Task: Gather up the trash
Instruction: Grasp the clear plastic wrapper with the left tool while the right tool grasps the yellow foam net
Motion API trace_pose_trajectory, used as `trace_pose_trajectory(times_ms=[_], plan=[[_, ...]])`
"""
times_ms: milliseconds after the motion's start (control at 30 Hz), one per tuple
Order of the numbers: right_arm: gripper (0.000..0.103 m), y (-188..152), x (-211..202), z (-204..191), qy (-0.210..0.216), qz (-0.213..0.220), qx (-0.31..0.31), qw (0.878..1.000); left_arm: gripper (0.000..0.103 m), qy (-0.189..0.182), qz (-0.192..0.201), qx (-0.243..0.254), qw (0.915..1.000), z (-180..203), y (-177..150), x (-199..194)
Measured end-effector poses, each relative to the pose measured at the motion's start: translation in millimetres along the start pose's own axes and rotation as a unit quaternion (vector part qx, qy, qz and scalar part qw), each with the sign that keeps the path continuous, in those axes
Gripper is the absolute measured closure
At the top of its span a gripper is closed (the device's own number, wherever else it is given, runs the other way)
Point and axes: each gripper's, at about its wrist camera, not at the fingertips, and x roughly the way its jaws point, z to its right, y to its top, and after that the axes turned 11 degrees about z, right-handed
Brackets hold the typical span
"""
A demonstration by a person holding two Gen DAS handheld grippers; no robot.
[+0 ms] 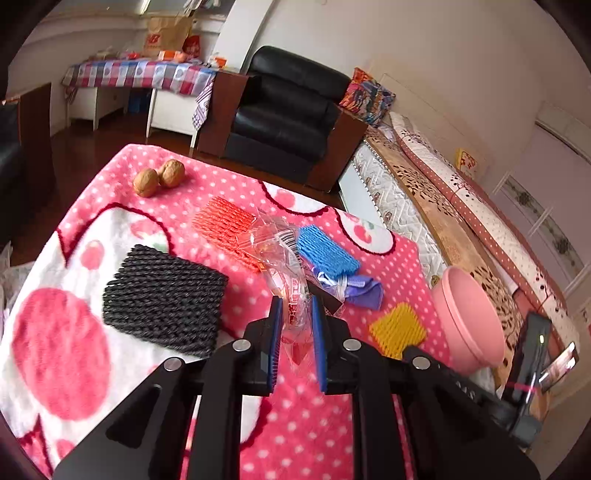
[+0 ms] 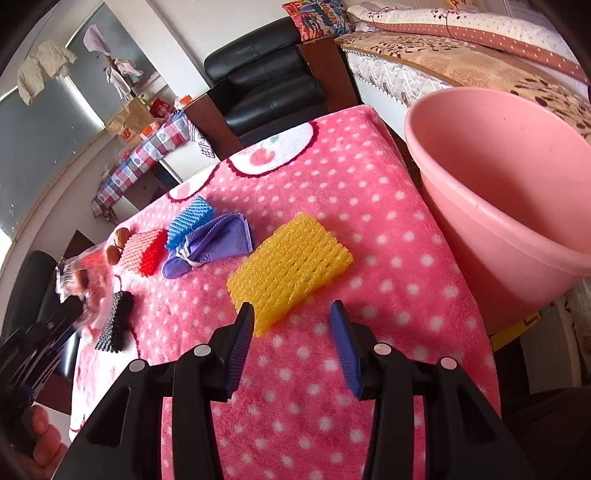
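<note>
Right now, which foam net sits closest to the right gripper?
The yellow foam net: its near corner lies just ahead of the open right gripper. The red, blue and black nets lie farther left.

Red "NB" logo printed on brown paper bag point(image 1: 168, 35), seen again in right wrist view point(image 2: 129, 122). Red print on clear plastic wrapper point(image 1: 291, 291), too small to read.

four foam nets point(image 1: 164, 299), two walnuts point(image 1: 159, 178), one basin point(image 2: 498, 192)
</note>
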Motion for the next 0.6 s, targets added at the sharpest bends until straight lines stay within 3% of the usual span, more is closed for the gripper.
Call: trace_pose_trajectory(times_ms=[400,467,567,600], plan=[[0.061,4,17,-24,-0.063,0.018,-0.052,0.997,0.088,-0.01,0.022,0.028,0.9993,-4,-15,-25],[0.082,3,17,-26,-0.059,0.021,-0.058,0.996,0.088,-0.013,0.023,0.025,0.9994,-6,-15,-27],[0.096,4,12,-29,-0.054,0.029,-0.065,0.996,0.088,-0.015,0.024,0.022,0.9994,-7,-15,-30],[0.096,3,9,-30,-0.052,0.031,-0.068,0.996,0.088,-0.016,0.025,0.021,0.9993,-7,-14,-30]])
